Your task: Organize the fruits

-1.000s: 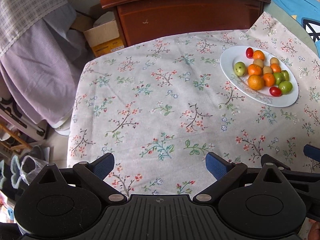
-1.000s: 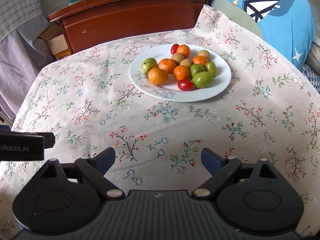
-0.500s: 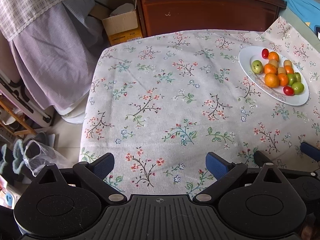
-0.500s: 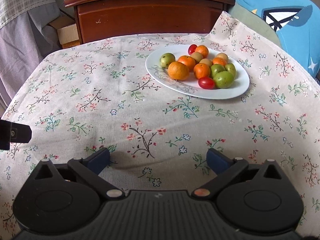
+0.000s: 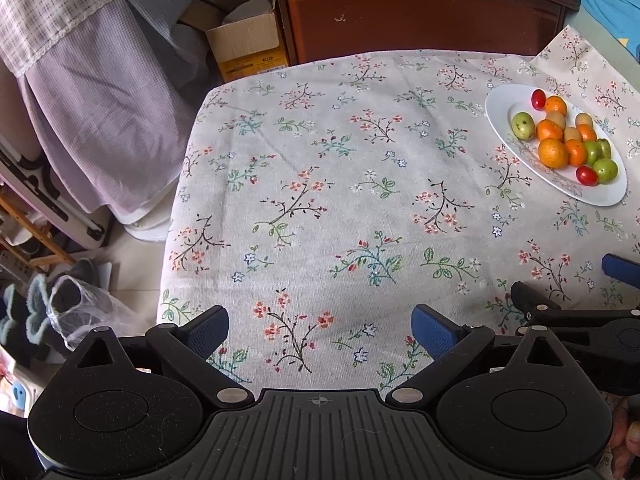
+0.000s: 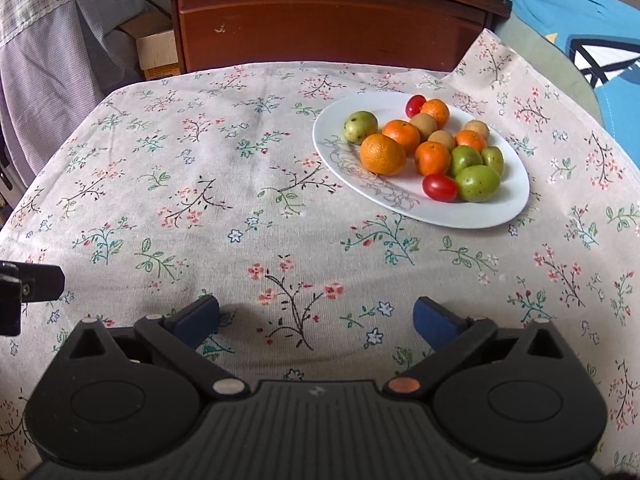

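Fruit sits gathered on a white oval plate toward the far right of the floral tablecloth, none of it lying loose on the cloth. The pile mixes oranges, green fruits, small brown ones and two cherry tomatoes, all touching or nearly so. Both tools hover low at the near edge, well apart from the plate: the left gripper and right gripper each have their jaws spread wide and hold nothing. These pieces look light, round and prone to rolling; the tomatoes are probably smooth-skinned and easily crushed, so a gentle pinch across the widest part suits them. The oranges likely tolerate a firmer squeeze across the middle.
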